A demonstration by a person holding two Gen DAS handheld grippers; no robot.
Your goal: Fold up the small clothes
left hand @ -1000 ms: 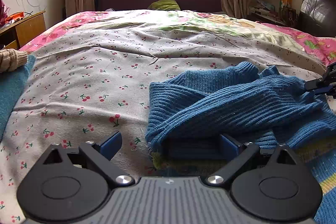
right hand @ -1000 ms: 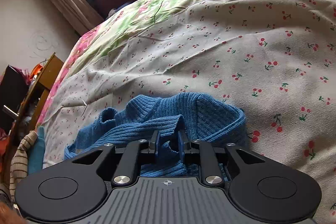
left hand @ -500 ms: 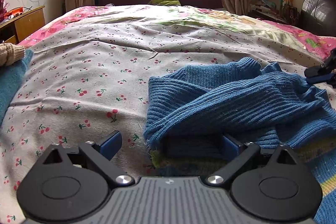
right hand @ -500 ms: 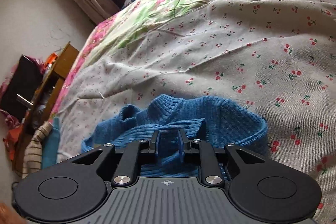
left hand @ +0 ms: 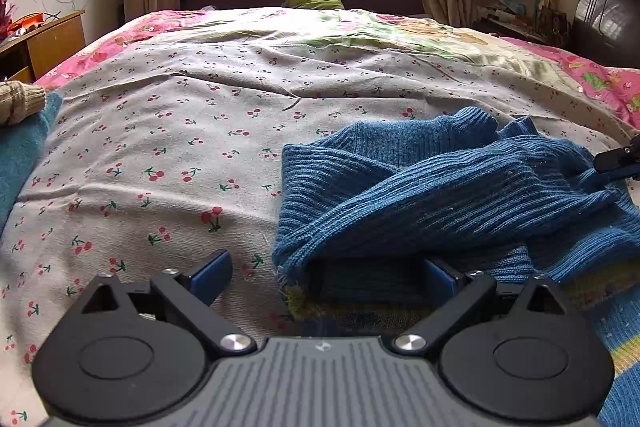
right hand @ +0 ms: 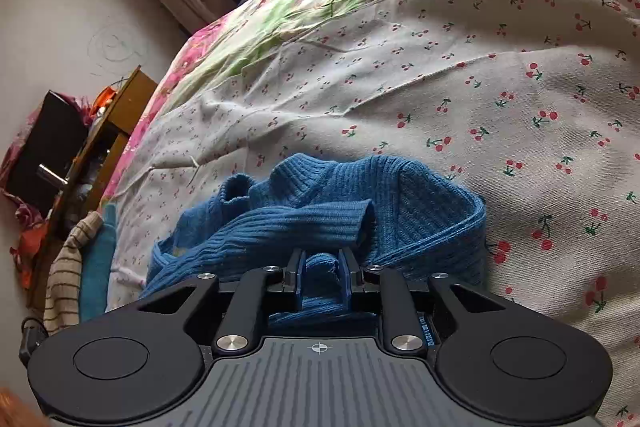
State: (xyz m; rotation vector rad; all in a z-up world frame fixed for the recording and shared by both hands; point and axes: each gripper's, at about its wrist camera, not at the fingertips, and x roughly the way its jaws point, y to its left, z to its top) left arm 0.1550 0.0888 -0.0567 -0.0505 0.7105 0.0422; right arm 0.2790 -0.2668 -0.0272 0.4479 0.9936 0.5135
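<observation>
Sweater [left hand: 460, 187] was only partway folded when I looked: bunched on the cherry-print bedspread [left hand: 160, 147], sleeve draped across, tidying left. Right gripper [right hand: 322, 277] angled down, pinching a blue fold. Left gripper [left hand: 324, 273] sat wide apart, probably straddling the hem, hard to tell.

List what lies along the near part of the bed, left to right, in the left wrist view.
Teal garment → bare cherry-print sheet → blue ribbed sweater → tip of the right gripper at the frame's edge.
</observation>
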